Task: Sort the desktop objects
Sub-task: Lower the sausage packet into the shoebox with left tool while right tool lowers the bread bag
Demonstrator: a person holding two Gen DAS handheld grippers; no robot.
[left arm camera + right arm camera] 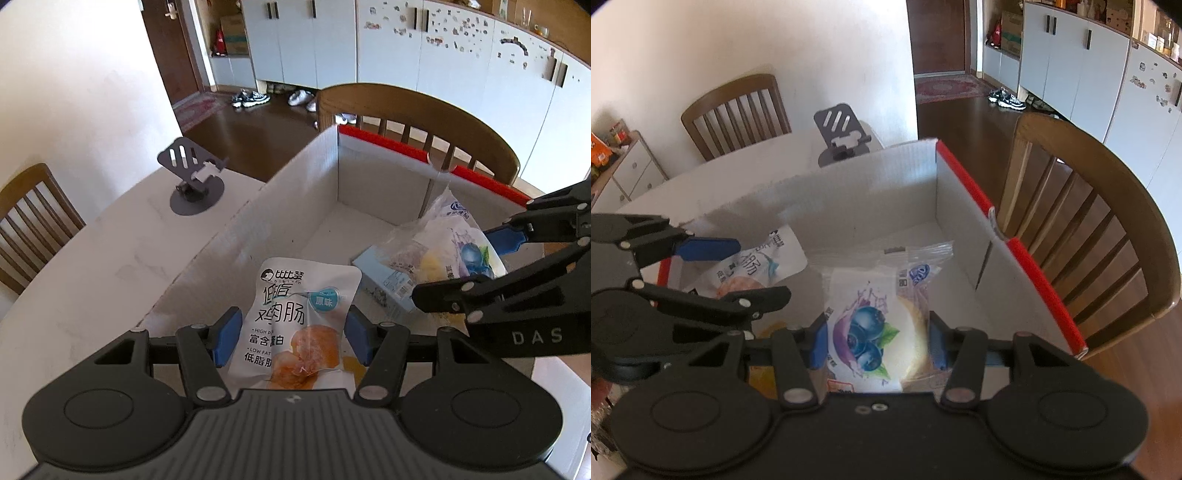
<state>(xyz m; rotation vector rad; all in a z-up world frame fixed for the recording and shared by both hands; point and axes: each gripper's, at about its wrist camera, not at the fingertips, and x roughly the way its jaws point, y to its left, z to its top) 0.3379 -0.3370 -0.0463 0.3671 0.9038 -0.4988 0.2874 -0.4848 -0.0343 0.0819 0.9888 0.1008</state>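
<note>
My left gripper [293, 339] is shut on a white chicken-sausage packet [299, 310], held upright over the near end of a white cardboard box with a red rim [295, 177]. Its blue pads [229, 338] press the packet's two sides. My right gripper [873, 343] is shut on a clear blueberry bread packet [868, 325], low inside the same box [964, 229]. In the left wrist view the right gripper [458, 266] comes in from the right with the bread packet [454, 243]. In the right wrist view the left gripper [762, 269] and sausage packet [757, 264] are at the left.
A light blue carton [384, 277] lies on the box floor between the two packets. A grey phone stand [195, 184] stands on the white table [92, 266] left of the box. Wooden chairs [417, 114] stand behind the box and at the table's left.
</note>
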